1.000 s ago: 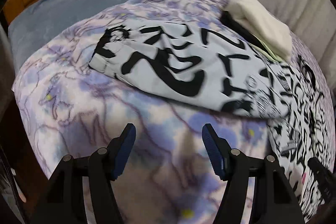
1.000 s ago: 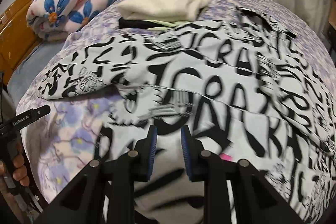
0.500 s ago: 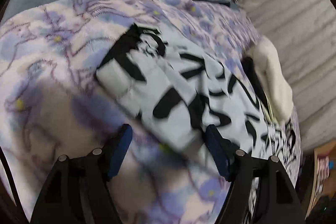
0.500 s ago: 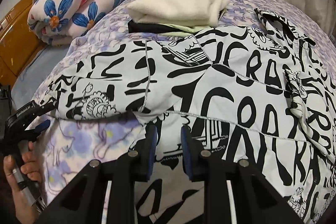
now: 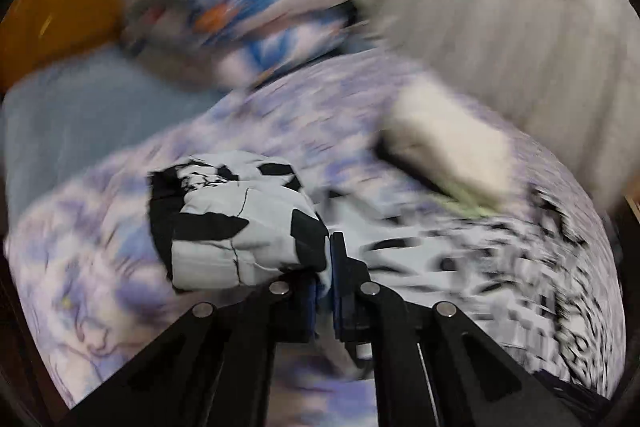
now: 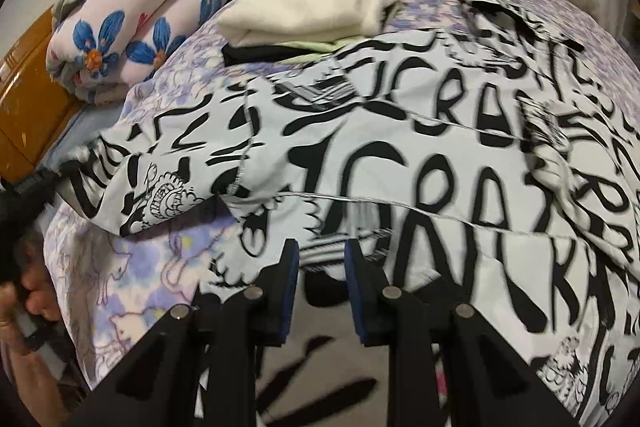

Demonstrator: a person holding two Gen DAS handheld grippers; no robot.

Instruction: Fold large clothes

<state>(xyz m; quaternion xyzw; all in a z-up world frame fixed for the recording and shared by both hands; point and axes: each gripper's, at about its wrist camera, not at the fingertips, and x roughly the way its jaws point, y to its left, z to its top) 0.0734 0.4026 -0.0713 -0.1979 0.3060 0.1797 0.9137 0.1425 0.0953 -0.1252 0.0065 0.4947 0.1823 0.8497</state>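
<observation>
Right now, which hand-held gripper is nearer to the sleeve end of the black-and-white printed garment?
Left. The left hand-held gripper is clamped on the bunched sleeve end. The right hand-held gripper sits at the garment's body, away from that sleeve.

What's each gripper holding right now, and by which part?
Left gripper: shut on the sleeve end of the white garment with black graffiti lettering. Right gripper: narrow over the same garment's body; whether it pinches fabric cannot be told.

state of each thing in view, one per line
left gripper: shut on sleeve
sleeve: bunched, lifted
right gripper: part closed, shirt between pads
shirt: spread on bed, unfolded
cream cloth: folded
floral bedding: rolled, stacked
</observation>
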